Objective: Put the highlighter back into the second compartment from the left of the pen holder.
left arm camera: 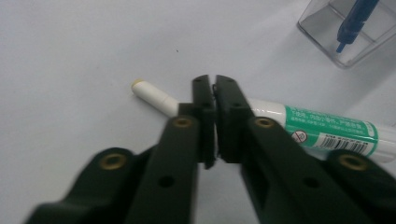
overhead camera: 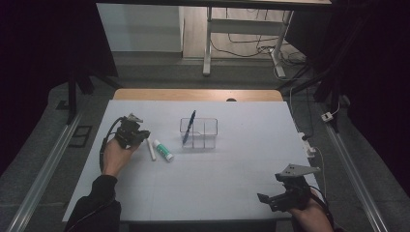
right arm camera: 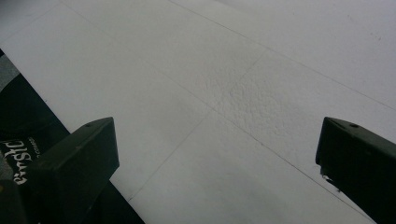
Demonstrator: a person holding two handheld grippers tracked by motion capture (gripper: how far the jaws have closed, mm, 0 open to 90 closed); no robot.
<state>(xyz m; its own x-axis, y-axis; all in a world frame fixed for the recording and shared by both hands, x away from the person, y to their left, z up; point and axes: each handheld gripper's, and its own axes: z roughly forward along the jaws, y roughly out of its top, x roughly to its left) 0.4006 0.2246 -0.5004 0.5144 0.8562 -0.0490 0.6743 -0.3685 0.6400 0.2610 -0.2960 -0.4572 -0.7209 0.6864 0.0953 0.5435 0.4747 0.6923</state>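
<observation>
Your left claw [overhead camera: 146, 137] is the one near the work. Its jaws are closed almost flat together, with nothing visible between them, and its tips sit right over the white pen [overhead camera: 151, 149]. The pen lies left of the surface's [overhead camera: 232, 164] middle. Its long axis runs from the far edge toward the near edge, so it sits crosswise to that claw [left arm camera: 215, 81]. The green marker [overhead camera: 163, 151] lies just beside the pen, on the holder's [overhead camera: 210, 126] side. To grasp the pen you would likely need to spread the jaws and straddle its barrel [left arm camera: 152, 95]. Your right claw [overhead camera: 268, 191] rests wide open and empty at the near right corner, well apart.
</observation>
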